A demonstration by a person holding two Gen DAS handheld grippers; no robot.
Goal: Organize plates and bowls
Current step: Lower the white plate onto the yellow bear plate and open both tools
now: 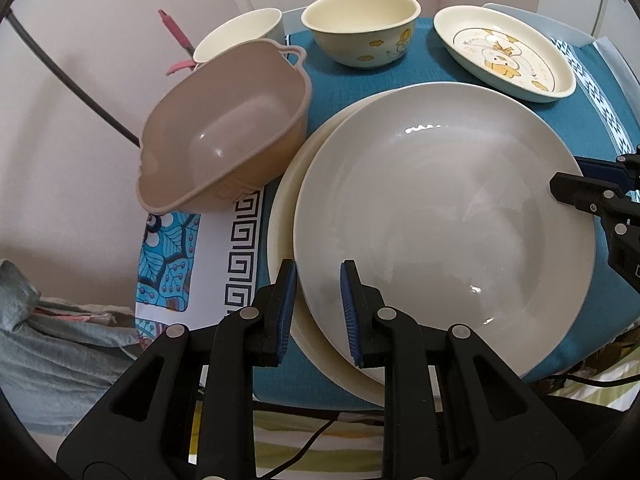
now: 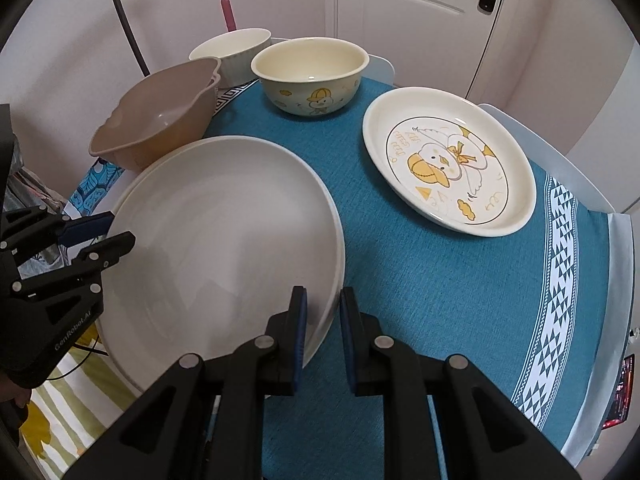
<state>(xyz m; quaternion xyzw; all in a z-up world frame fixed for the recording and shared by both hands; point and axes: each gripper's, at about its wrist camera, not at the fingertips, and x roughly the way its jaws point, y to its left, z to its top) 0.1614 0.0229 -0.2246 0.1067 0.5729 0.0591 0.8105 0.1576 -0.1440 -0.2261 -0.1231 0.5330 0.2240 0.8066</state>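
Note:
A large white plate (image 1: pixel 440 220) (image 2: pixel 224 240) lies over a cream plate (image 1: pixel 282 236) of about the same size, offset a little to one side. My left gripper (image 1: pixel 319 308) is shut on the white plate's near-left rim. My right gripper (image 2: pixel 323 320) is shut on the opposite rim. Each gripper also shows in the other's view, the right gripper (image 1: pixel 580 192) at the plate's right edge and the left gripper (image 2: pixel 100 236) at its left edge. Whether the white plate rests on the cream one or hangs just above it cannot be told.
On the blue tablecloth (image 2: pixel 420 280) stand a beige plastic basin (image 1: pixel 224 132) (image 2: pixel 160 120), a white ribbed bowl (image 1: pixel 240 36) (image 2: pixel 236 52), a duck-print bowl (image 1: pixel 360 28) (image 2: pixel 310 76) and a duck-print plate (image 1: pixel 504 52) (image 2: pixel 448 160). A door (image 2: pixel 400 20) is behind the table.

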